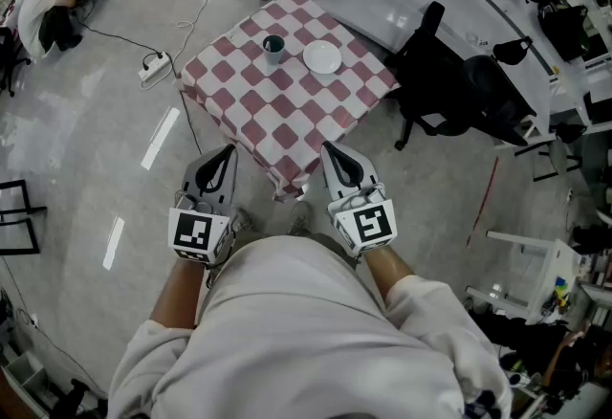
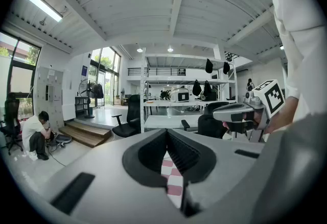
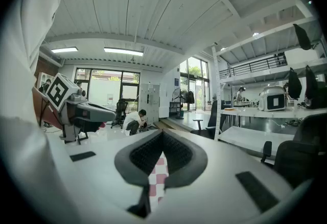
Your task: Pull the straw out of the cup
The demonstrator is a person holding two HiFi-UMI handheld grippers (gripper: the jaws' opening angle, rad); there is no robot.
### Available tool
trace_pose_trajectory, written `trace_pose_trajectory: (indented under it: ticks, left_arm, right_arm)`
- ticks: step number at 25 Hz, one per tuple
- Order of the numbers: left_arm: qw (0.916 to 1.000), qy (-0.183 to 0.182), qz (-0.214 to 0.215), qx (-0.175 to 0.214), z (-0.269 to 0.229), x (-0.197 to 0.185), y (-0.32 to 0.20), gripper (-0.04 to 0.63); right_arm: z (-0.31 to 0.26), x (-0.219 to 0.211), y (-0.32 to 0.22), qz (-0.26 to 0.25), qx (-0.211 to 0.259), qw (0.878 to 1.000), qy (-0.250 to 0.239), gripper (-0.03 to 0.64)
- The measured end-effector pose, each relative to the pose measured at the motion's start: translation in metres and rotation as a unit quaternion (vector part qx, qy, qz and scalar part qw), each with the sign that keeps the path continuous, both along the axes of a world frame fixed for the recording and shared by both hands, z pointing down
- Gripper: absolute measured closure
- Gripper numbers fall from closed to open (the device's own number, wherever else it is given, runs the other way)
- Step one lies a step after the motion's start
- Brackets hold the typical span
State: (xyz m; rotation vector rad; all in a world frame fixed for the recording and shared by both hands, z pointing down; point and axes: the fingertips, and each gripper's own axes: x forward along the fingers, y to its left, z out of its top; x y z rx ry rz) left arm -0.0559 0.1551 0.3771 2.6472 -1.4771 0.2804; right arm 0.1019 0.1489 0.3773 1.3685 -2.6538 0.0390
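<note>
- Nearest, at the bottom of the head view: pale top and sleeves of the person, forearms reaching forward.
- Just ahead of the body, left gripper (image 1: 229,151): held above the floor, short of the table, marker cube facing up. Jaws pressed together at the tips in its own view (image 2: 166,131), nothing between them, only checked cloth showing through the slit below.
- Level with it, near but apart, right gripper (image 1: 327,147): tips by the near edge of the table. Jaws likewise closed tight (image 3: 162,133), holding nothing.
- Ahead of both, table (image 1: 287,135): turned corner-on, covered in red-and-white checked cloth that hangs over the near corner.
- On the far part of the table, cup (image 1: 273,47): dark, upright, well apart from both grippers. Straw too small to make out.
- Just beside the cup, to its right, plate (image 1: 322,56): white and round.
- Right of the table, close to its edge, black office chair (image 1: 449,82).
- Left of the table, on the floor, power strip (image 1: 153,70) with a trailing cable.
- Farthest, at upper left: another person (image 1: 43,11) crouched on the floor.
</note>
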Motion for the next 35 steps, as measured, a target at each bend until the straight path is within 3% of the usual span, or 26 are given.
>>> trace_pose_trajectory:
  ticks: [22, 35]
  left_arm:
    - [0.9999, -0.009, -0.01, -0.004, 0.002, 0.013, -0.004, 0.591]
    - [0.9984, -0.015, -0.055, 0.001, 0.005, 0.03, -0.006, 0.591]
  right_arm:
    - [0.002, 0.013, -0.005, -0.013, -0.002, 1.0, -0.01, 0.614]
    - [0.009, 0.029, -0.007, -0.066, -0.001, 0.998, -0.011, 0.614]
